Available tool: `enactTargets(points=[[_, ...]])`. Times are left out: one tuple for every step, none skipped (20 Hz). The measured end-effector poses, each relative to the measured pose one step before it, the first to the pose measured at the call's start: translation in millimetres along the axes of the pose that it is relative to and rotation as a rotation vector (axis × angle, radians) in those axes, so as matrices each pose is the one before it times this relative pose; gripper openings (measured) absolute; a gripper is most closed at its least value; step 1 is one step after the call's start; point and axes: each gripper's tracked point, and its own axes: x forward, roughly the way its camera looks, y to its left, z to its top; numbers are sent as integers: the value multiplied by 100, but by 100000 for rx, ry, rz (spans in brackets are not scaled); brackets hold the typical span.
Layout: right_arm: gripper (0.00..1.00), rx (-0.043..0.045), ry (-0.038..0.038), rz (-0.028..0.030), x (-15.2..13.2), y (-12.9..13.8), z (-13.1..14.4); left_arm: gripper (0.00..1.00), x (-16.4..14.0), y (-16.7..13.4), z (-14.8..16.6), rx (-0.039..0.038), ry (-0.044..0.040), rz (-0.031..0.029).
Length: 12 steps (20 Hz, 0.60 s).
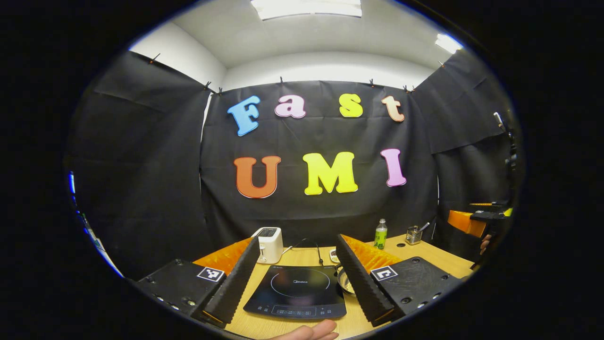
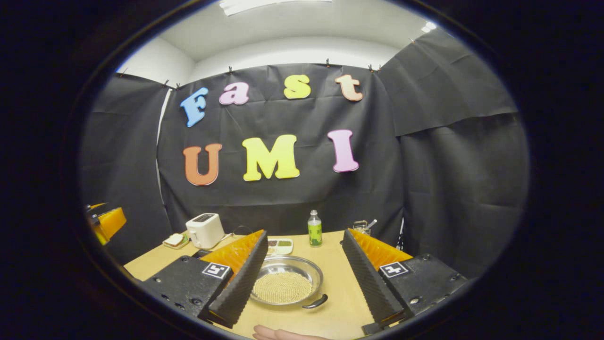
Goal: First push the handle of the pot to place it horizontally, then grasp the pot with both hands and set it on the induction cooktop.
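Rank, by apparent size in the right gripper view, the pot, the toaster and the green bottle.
1. The pot: largest, though it is also nearest the camera.
2. The toaster.
3. The green bottle: smallest, and it stands farther back, so true sizes stay unsure.

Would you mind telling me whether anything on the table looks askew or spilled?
Nothing is spilled. The pot sits upright beside the cooktop, though its handle points diagonally toward the table's front edge, not sideways.
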Motion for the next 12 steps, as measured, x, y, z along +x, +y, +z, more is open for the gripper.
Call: enactTargets(points=[[96, 528, 602, -181, 123, -155, -149, 97, 21, -137, -40, -142, -69, -381], [96, 953, 584, -293, 223, -158, -226, 96, -128, -1, -8, -161, -75, 40], [96, 1284, 653, 94, 179, -8, -102, 96, -79, -41, 126, -122, -337, 25], [96, 1010, 936, 830, 248, 102, -360, 96, -136, 84, 107, -253, -404, 85], [100, 557, 1526, 1063, 245, 194, -336, 96, -80, 6, 21, -433, -286, 122], [96, 106, 1155, 1471, 227, 183, -419, 96, -106, -4, 40, -733, -456, -177], [95, -89, 1047, 604, 223, 47, -271, 96, -123, -32, 104, -470, -174, -497], [95, 65, 826, 638, 240, -66, -280, 96, 24, 56, -88, -484, -90, -42], [87, 415, 1297, 651, 243, 95, -180, 96, -25, 20, -77, -465, 155, 0], [83, 579, 1350, 705, 176, 149, -502, 96, -220, 85, -15, -473, 113, -153], [81, 236, 808, 1450, 251, 319, -191, 96, -141, 55, 67, -308, 45, 63], [77, -614, 670, 850, 195, 240, -300, 96, -146, 58, 64, -80, -386, 110]])
